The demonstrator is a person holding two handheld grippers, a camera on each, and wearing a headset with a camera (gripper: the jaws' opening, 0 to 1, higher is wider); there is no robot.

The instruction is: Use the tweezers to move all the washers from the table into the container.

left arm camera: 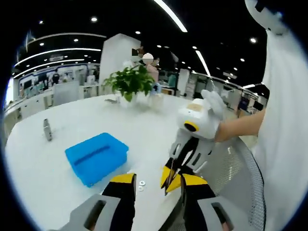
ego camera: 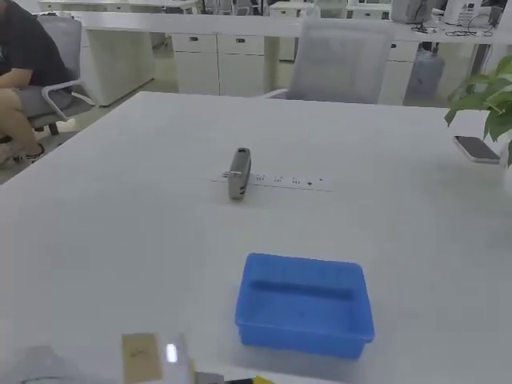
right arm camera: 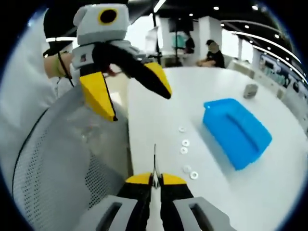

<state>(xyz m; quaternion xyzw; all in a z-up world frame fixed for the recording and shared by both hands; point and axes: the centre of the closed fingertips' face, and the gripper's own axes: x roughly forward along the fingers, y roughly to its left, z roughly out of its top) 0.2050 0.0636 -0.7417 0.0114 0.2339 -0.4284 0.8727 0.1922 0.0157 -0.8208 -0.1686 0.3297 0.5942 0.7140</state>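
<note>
Several small silver washers (right arm camera: 186, 143) lie on the white table (right arm camera: 159, 115), just short of the blue container (right arm camera: 237, 132). My right gripper (right arm camera: 155, 181) is shut on thin metal tweezers (right arm camera: 154, 161), whose tip points up toward the washers without touching them. The left gripper (right arm camera: 139, 106) hangs open above the table's near edge with nothing between its jaws. In the left gripper view, my left gripper (left arm camera: 156, 184) is open. Two washers (left arm camera: 141, 184) lie between its jaws, and the blue container (left arm camera: 96, 156) is beyond on the left. The right gripper (left arm camera: 169, 179) comes in from the right.
A grey mesh chair back (right arm camera: 62, 163) stands against the table's near edge. A small grey block (ego camera: 238, 172) sits on a strip mid-table, beyond the blue container (ego camera: 304, 304). A phone (ego camera: 477, 149) and a potted plant (left arm camera: 131, 82) are at the far side. A person (ego camera: 24, 72) sits nearby.
</note>
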